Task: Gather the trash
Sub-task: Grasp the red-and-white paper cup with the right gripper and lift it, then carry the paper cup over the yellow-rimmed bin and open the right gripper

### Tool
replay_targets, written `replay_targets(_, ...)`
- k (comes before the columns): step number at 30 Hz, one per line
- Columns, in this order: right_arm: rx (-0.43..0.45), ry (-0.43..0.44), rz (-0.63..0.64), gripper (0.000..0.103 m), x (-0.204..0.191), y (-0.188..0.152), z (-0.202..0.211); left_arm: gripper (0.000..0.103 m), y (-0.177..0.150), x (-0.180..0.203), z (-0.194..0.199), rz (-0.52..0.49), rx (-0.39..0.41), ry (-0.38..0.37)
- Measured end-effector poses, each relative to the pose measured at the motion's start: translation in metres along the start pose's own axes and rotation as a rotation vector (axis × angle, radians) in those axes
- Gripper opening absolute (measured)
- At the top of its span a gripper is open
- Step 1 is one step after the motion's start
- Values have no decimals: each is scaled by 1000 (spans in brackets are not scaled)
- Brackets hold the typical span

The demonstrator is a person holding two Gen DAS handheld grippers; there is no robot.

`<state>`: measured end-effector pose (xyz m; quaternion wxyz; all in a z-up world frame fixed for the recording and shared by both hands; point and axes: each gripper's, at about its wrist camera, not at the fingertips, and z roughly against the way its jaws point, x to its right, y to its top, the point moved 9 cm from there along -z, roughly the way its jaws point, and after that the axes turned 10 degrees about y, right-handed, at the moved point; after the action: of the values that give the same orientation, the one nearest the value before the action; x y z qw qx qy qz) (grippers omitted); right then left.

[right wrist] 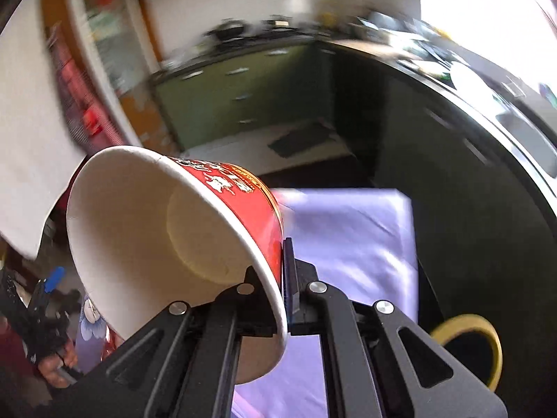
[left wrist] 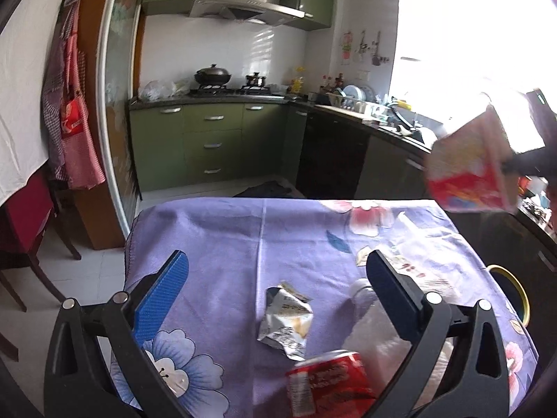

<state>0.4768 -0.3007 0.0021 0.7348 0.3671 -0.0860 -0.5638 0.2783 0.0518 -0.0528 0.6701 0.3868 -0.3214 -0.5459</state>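
1. Right claw point(right wrist: 283, 278) is clenched on the rim wall of a noodle cup point(right wrist: 156, 244), tipped on its side, mouth toward the camera, above the counter point(right wrist: 348, 226).
2. The yellow-rimmed bin point(right wrist: 487, 348) sits lower right of the cup, just off the counter edge; the right hand looks nearer to it.
3. Left claw point(left wrist: 278, 299) is released, hovering over a crumpled foil wrapper point(left wrist: 285, 320) and a red can point(left wrist: 327, 383).
4. Cup: stiff paper, tapered, white inside, glossy red outside.
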Motion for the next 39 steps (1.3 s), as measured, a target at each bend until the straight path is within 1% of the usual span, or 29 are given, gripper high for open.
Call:
replay_targets(1,5,-29,-33,3,21,-9,15,97,1,2,5,-5,9,-5)
replay_targets(3,7,-122,-120,3,78,-33,51,97,3,7,16,-17,23,-12)
replay_targets(5,-6,-194,-198,3,126,-59,75,97,4,10,23,-23,24,-18)
replay_targets(6,-20,-238,-236,3,153,-73,84,97,3,13,28,-23,20,-26)
replay_targets(8,-39,-291,-313,4,196,-106,92,97,0,18,35,-21,9,-43)
replay_targets(11,-96,-345,-428,4,257,-156,83,97,-4,28,48,-52,8,-35)
replay_targets(13,-145,-351,-506,4,295,-187,70,97,-5,33,54,-76,6,-26)
replay_targets(15,-185,-352,-551,4,318,-205,52,97,-6,38,57,-92,-3,-22)
replay_targets(20,-230,-348,-606,7,351,-231,20,97,-7,46,63,-121,-19,-16)
replay_targets(23,-237,-348,-625,17,364,-244,15,97,-8,51,65,-133,-28,-21)
replay_targets(25,-236,-362,-620,25,370,-241,16,97,-9,54,65,-137,-39,-28)
replay_targets(26,-226,-365,-617,32,370,-240,20,97,-10,55,64,-138,-46,-32)
replay_targets(27,-219,-366,-612,34,368,-239,24,97,-11,57,63,-138,-56,-38)
replay_targets(31,-194,-361,-577,34,354,-234,46,97,-19,59,60,-149,-93,-38)
replay_targets(32,-189,-357,-564,36,349,-234,52,97,-23,60,59,-157,-106,-39)
replay_targets(34,-180,-347,-547,39,338,-232,62,97,-35,60,59,-183,-150,-54)
replay_targets(39,-167,-319,-522,40,317,-242,79,97,-69,54,56,-244,-261,-56)
